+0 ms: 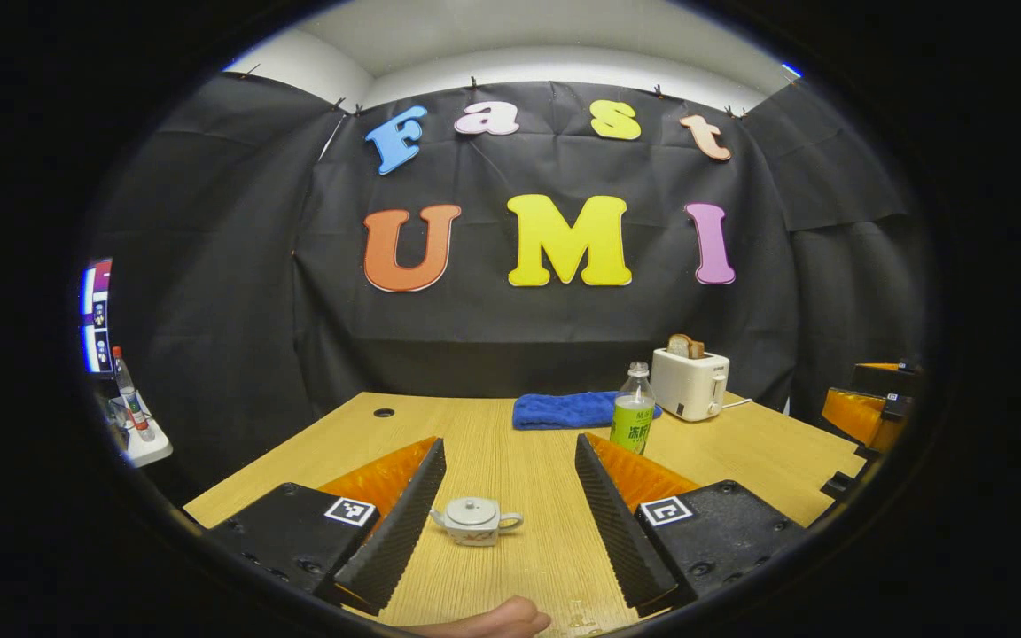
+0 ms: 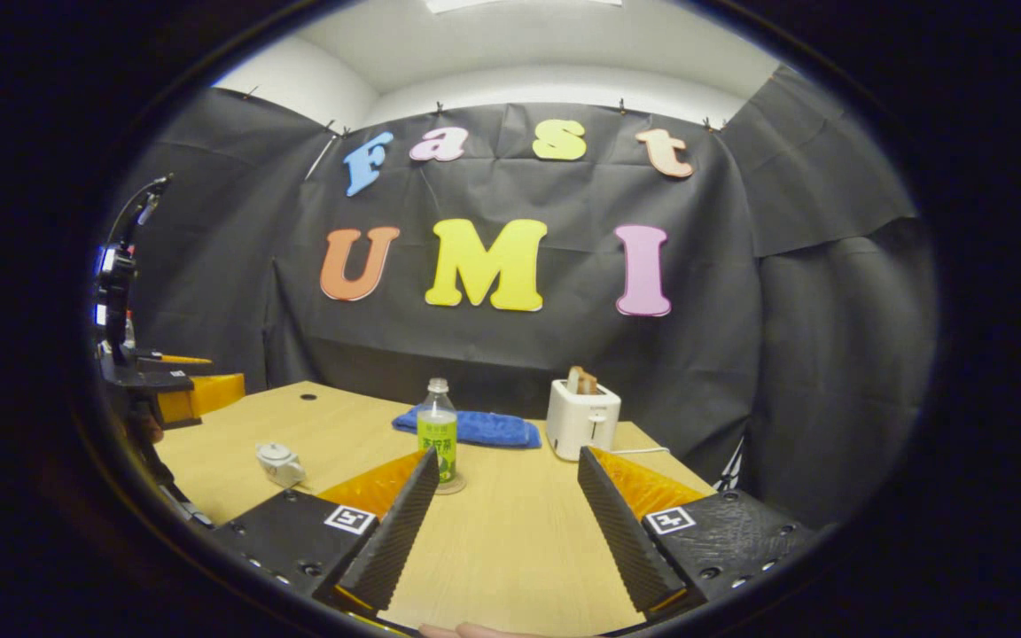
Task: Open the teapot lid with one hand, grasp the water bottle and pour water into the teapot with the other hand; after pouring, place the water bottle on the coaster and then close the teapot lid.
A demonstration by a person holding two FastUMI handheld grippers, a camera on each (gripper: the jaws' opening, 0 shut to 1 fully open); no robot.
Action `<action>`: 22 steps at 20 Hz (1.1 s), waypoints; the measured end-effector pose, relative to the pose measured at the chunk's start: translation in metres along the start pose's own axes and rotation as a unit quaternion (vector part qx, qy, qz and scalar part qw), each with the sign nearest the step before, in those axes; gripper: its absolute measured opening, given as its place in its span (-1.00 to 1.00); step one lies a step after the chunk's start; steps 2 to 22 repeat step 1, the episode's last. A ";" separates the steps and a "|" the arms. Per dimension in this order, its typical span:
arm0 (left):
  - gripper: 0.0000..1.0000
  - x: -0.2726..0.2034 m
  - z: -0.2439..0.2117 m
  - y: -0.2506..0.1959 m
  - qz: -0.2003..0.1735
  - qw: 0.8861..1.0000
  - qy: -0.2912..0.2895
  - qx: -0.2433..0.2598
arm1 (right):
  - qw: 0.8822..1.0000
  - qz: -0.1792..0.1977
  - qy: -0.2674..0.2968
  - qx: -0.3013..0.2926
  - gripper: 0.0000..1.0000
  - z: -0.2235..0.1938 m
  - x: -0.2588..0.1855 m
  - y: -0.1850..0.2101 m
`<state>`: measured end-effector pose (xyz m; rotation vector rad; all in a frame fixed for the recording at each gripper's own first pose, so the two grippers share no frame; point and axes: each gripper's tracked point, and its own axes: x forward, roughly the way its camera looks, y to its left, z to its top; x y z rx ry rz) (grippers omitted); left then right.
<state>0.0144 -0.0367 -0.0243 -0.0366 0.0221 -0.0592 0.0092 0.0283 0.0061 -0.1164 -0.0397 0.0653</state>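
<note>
Now, with both the left gripper (image 1: 510, 518) and right gripper (image 2: 506, 523) spread empty, center the left over the lidded teapot (image 1: 475, 520) on the table (image 1: 519, 461), pinching its knob squarely while the water bottle (image 2: 437, 431) waits on its coaster (image 2: 451, 486).

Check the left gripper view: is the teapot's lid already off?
No. The lid sits closed on the teapot, which stands untouched on the table between the left gripper's open jaws.
</note>
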 end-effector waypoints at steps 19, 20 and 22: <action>0.85 -0.001 -0.001 -0.002 -0.002 1.000 0.001 0.001 | 1.000 -0.003 -0.002 -0.002 0.89 0.001 0.001 -0.001; 0.85 -0.001 -0.001 -0.002 -0.002 1.000 0.001 0.001 | 1.000 -0.003 -0.002 -0.002 0.89 0.001 0.001 -0.001; 0.85 -0.001 -0.001 -0.002 -0.002 1.000 0.001 0.001 | 1.000 -0.003 -0.002 -0.002 0.89 0.001 0.001 -0.001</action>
